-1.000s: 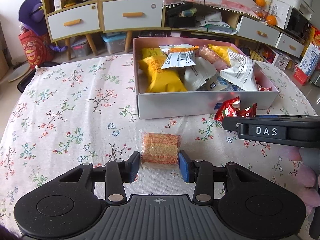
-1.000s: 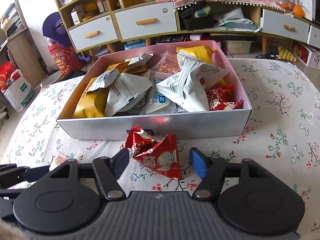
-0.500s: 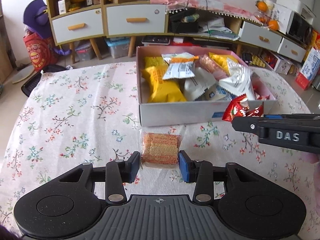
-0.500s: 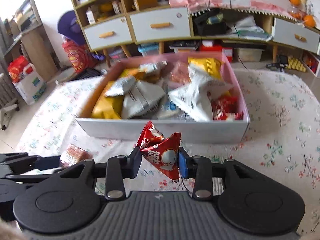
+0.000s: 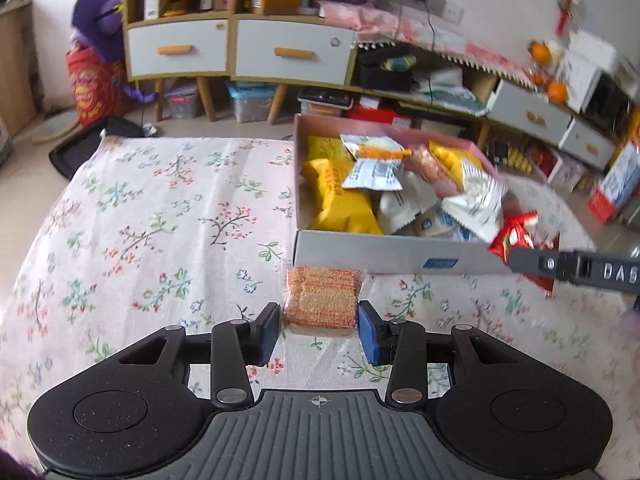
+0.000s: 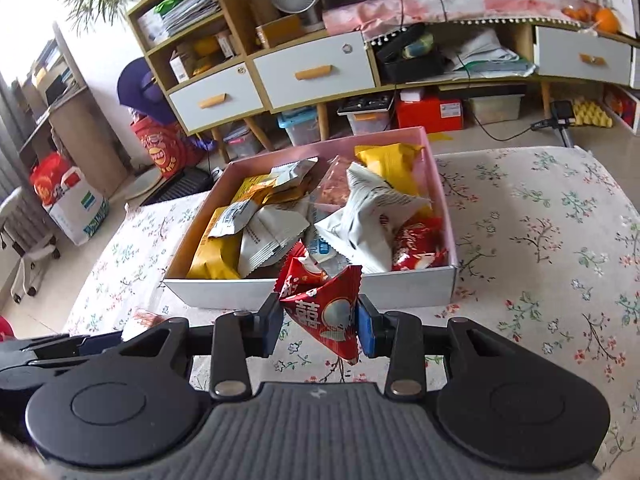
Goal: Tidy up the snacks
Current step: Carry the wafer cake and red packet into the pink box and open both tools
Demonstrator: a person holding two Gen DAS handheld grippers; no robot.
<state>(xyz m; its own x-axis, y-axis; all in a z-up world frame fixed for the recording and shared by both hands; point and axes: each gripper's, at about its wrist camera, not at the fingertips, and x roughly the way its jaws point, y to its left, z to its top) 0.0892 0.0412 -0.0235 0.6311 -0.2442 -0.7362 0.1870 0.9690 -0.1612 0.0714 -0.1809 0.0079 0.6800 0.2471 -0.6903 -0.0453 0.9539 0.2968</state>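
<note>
My left gripper is shut on a clear pack of orange crackers and holds it above the floral tablecloth, in front of the box. My right gripper is shut on a red triangular snack packet and holds it in the air at the near wall of the pink-lined snack box. The box holds several yellow, white and red packets. The right gripper also shows in the left wrist view at the box's near right corner, with the red packet.
The table has a floral cloth. Behind it stand a cabinet with white drawers, shelves, storage bins and bags on the floor. The left gripper's body shows in the right wrist view at lower left.
My right gripper closed on the red packet and lifted it up to the box's front wall. My left gripper rose with the cracker pack, held the same way.
</note>
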